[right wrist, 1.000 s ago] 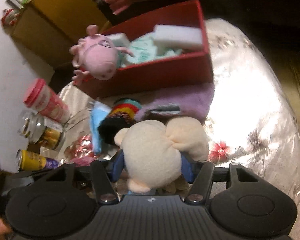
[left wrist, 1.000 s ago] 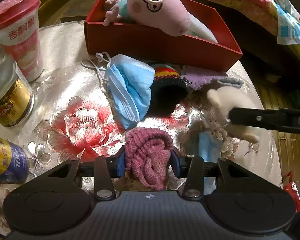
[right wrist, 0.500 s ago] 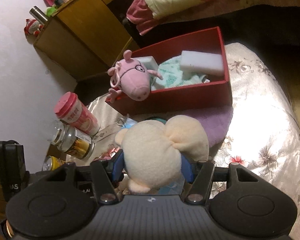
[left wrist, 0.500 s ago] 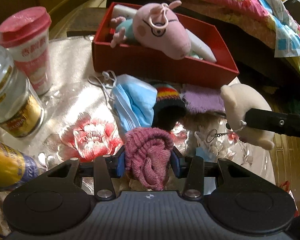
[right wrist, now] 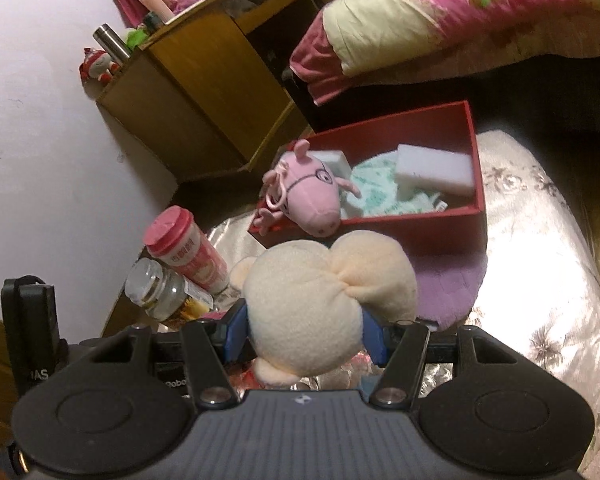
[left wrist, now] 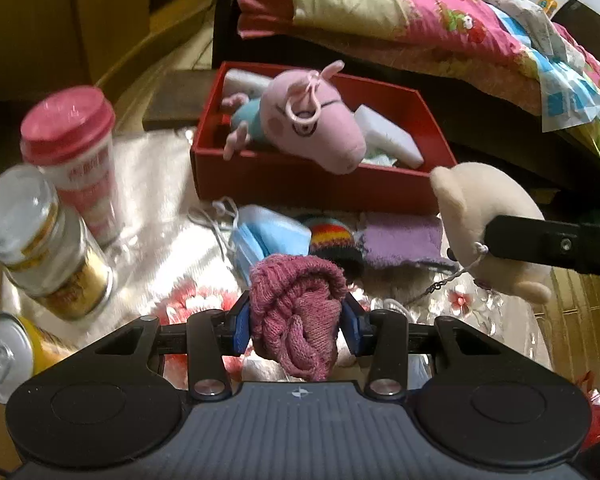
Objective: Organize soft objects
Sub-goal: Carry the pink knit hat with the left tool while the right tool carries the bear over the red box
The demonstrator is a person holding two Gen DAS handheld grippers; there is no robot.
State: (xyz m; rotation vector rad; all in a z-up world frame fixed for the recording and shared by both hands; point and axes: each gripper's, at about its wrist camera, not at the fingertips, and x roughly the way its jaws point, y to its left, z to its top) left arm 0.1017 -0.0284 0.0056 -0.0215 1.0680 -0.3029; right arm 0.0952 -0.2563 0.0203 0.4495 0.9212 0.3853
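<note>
**A:** Which step are you in? Both your tools are loaded. Your left gripper [left wrist: 296, 320] is clamped on the pink knitted piece [left wrist: 296, 316], maybe a sock or a hat, I can't tell which. Your right gripper [right wrist: 304, 332] is squeezing the cream plush toy [right wrist: 324, 304]. Both items hang clear of the table, nearer to you than the red box [left wrist: 300, 184].

**B:** So this looks like the carry, with the drop into the box next?

**A:** That's my read. The pink pig plush [left wrist: 312, 128] lies in the left half of the box with its snout over the front wall, and white foam blocks [right wrist: 432, 168] sit in the right half. You need to clear that front wall and let go over whatever free space you find.

**B:** What's left outside?

**A:** Just in front of the box: a blue face mask [left wrist: 260, 236], a striped knit item [left wrist: 332, 240] and a purple cloth [left wrist: 400, 236].

**B:** And the surroundings?

**A:** A shiny floral tablecloth [left wrist: 160, 208]; left of the box, a pink-lidded cup [left wrist: 72, 152], a glass jar [left wrist: 40, 240] and 1 can [left wrist: 8, 356]. Behind the box, a bed with a pink quilt [left wrist: 420, 16] and a wooden cabinet [right wrist: 204, 76].
</note>
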